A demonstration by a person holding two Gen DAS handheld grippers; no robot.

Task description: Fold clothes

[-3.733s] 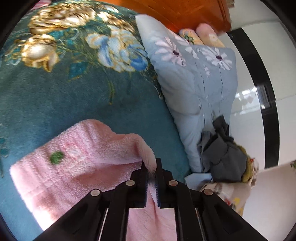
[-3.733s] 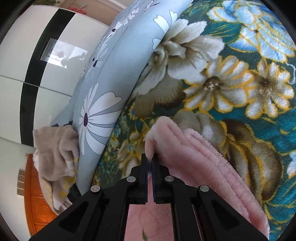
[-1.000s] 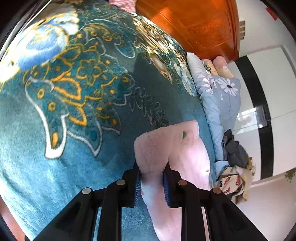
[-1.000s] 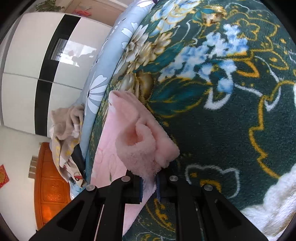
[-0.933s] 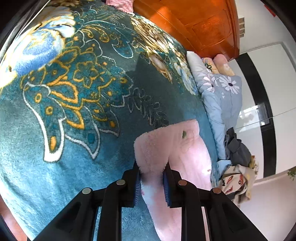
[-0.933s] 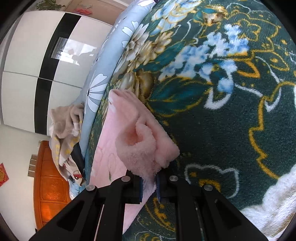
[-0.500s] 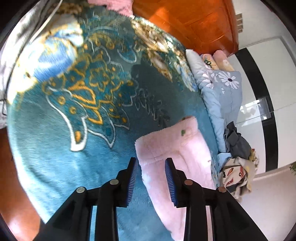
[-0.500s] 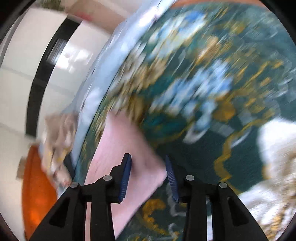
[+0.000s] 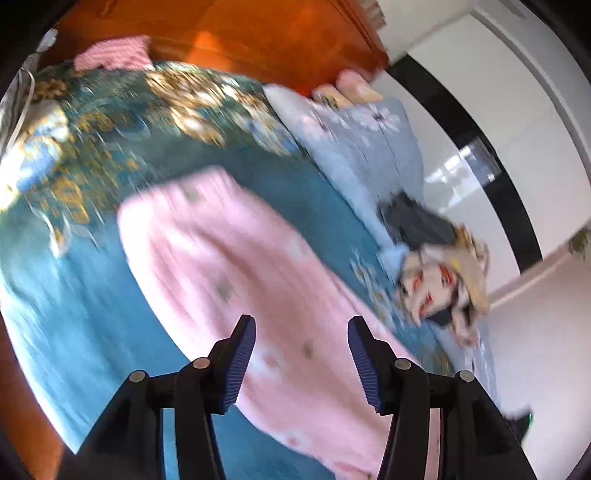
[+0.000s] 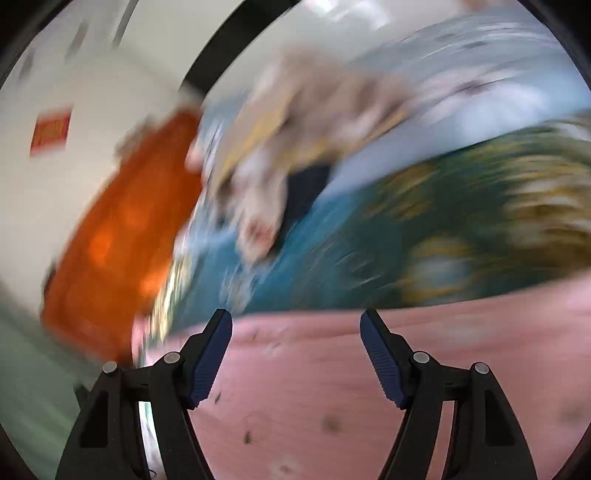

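Observation:
A fluffy pink garment (image 9: 229,266) lies folded in a long strip on the teal flowered blanket (image 9: 74,266). My left gripper (image 9: 301,354) hovers above the strip's near part, its jaws opening, nothing between the blue pads. In the right wrist view, which is heavily blurred, the same pink garment (image 10: 369,398) fills the lower half. My right gripper (image 10: 295,354) hangs over it with jaws opening wide and nothing held.
A pile of loose clothes (image 9: 439,266) lies beside the pale blue flowered quilt (image 9: 354,147) at the bed's far side. An orange wooden headboard (image 9: 221,33) stands at the back, with white and black wardrobe doors (image 9: 491,122) to the right. The clothes pile (image 10: 295,155) appears blurred.
Both grippers let go of the pink garment's corners, opened and pulled back and up. The right one swung fast sideways, and its view now faces the clothes pile.

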